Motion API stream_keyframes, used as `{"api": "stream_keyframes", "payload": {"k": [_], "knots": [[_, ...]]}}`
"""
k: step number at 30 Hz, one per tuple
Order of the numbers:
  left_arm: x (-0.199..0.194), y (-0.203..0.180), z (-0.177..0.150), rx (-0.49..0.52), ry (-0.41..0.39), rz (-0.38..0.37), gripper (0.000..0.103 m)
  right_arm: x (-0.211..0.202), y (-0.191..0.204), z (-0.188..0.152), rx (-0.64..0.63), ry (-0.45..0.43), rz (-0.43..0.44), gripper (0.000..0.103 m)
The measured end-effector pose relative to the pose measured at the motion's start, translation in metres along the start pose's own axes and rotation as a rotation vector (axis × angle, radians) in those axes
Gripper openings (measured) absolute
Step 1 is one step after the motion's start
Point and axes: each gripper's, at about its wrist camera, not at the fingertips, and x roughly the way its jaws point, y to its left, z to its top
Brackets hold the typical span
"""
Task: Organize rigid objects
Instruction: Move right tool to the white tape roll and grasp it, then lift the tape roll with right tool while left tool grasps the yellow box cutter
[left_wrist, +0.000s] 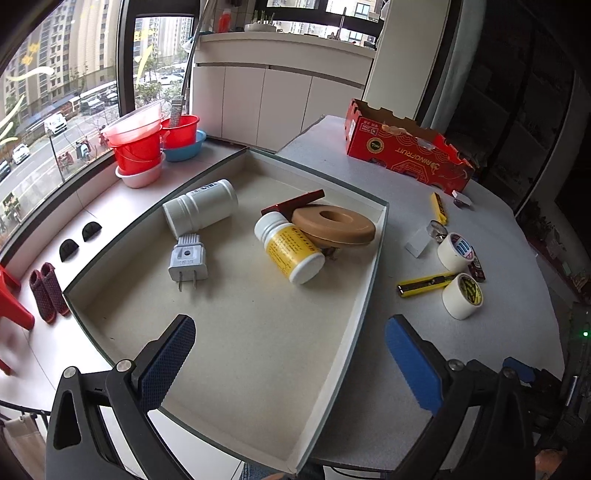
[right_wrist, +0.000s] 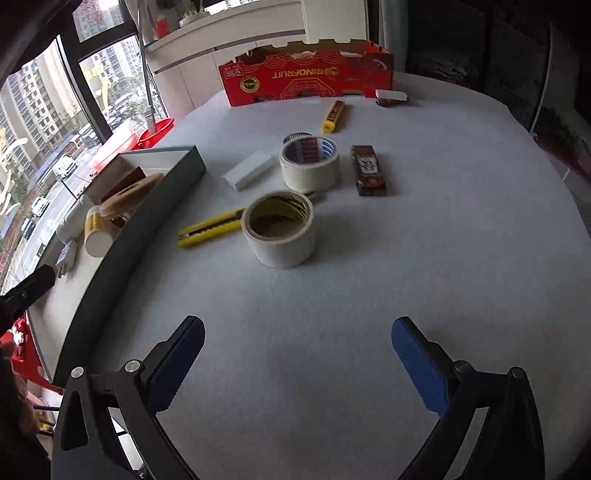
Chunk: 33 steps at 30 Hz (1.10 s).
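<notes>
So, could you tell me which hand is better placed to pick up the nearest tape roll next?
The right, probably. The right gripper is open, empty and faces the tape roll across bare table. The left gripper is also open but hangs over the tray, with the roll off to its side.

The left hand-held gripper (left_wrist: 290, 362) is a black plastic frame with triangular cut-outs, silver screw heads at its pivots, and two fingers (left_wrist: 168, 363) faced with dark blue textured pads. The right hand-held gripper (right_wrist: 297, 363) is built alike: black arms, round silver screws, and blue pads (right_wrist: 419, 369) on the inner faces of both fingers.
</notes>
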Motion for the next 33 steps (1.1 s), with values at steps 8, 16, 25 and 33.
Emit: {"api": "stream_keyframes", "payload": {"k": [8,16,25,33], "knots": [[-0.011,-0.045,-0.023,0.126,0.002,-0.05,0.103,0.0,0.004,-0.01,-0.118,-0.074,-0.062,0.103],[-0.013,-0.042,-0.031,0.123,0.012,-0.057,0.103,0.026,0.034,0.028,-0.209,-0.036,-0.018,0.103],[-0.017,-0.034,-0.03,0.105,0.028,-0.076,0.103,0.044,0.053,0.063,-0.215,-0.042,-0.013,0.09],[-0.019,-0.051,-0.018,0.146,0.023,-0.06,0.103,0.027,0.027,0.058,-0.147,-0.04,0.033,0.05]]}}
